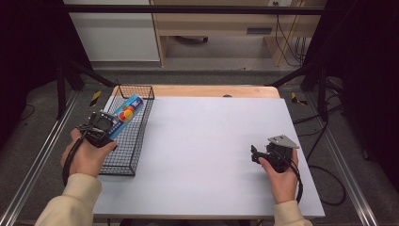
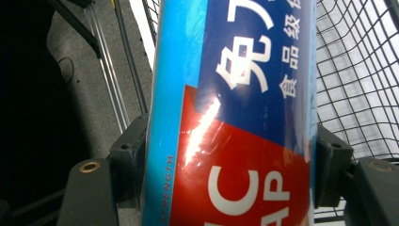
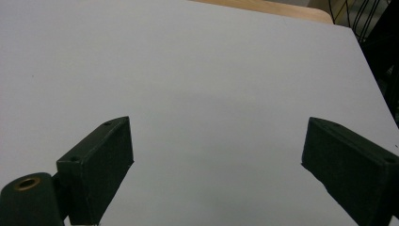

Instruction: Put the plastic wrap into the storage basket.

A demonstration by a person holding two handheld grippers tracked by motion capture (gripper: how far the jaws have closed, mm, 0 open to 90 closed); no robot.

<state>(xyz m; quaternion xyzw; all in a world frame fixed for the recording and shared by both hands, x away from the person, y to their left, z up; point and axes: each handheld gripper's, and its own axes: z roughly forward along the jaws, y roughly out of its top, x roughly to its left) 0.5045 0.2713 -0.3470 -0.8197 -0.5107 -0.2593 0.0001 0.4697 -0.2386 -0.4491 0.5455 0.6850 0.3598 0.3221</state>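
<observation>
A long blue box [image 1: 126, 114] with a red and orange label is held slanting over the black wire basket [image 1: 136, 146] at the table's left edge. My left gripper [image 1: 110, 123] is shut on its near end. In the left gripper view the box [image 2: 235, 94] fills the gap, with white lettering on blue and red, and both pads [image 2: 129, 155] press on its sides. My right gripper [image 1: 254, 154] rests low over the white table top at the right, held in a hand. Its jaws stand wide apart in the right gripper view [image 3: 216, 160], with nothing between them.
The white table top [image 1: 211, 136] stretches between the two hands. A wooden edge [image 1: 211, 91] runs along its far side. Metal rails [image 1: 42, 155] and black frame legs flank the table, and cables [image 1: 324, 183] lie on the floor at the right.
</observation>
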